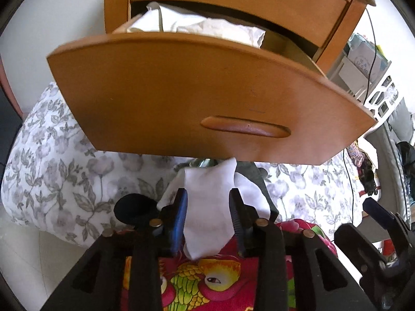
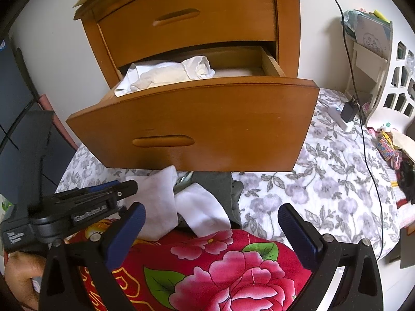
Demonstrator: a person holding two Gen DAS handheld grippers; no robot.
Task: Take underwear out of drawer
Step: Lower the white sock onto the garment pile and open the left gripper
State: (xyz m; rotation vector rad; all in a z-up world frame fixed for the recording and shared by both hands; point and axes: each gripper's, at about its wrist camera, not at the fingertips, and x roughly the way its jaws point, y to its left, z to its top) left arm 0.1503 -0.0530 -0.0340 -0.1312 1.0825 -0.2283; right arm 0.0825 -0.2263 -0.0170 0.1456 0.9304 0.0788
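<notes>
The wooden nightstand's lower drawer point(image 1: 181, 98) point(image 2: 207, 124) stands pulled out, with crumpled white underwear point(image 1: 197, 26) point(image 2: 168, 72) inside at its left. Below the drawer, on the bed, lies a pile: two white pieces point(image 2: 155, 202) point(image 2: 205, 212) and a grey garment point(image 2: 220, 184). My left gripper point(image 1: 208, 199) point(image 2: 127, 185) is low over this pile, its jaws partly apart. A white piece point(image 1: 207, 207) lies between its fingers without being squeezed. My right gripper point(image 2: 211, 223) point(image 1: 381, 223) is wide open beside it, holding nothing.
A red flowered quilt point(image 2: 220, 259) lies under both grippers, on a grey-flowered bedsheet point(image 2: 324, 181). A black cable point(image 2: 363, 129) and a charger point(image 2: 348, 112) lie at the right, near a white openwork basket point(image 2: 396, 83). The top drawer point(image 2: 186, 15) is closed. A hand point(image 2: 18, 272) holds the left gripper.
</notes>
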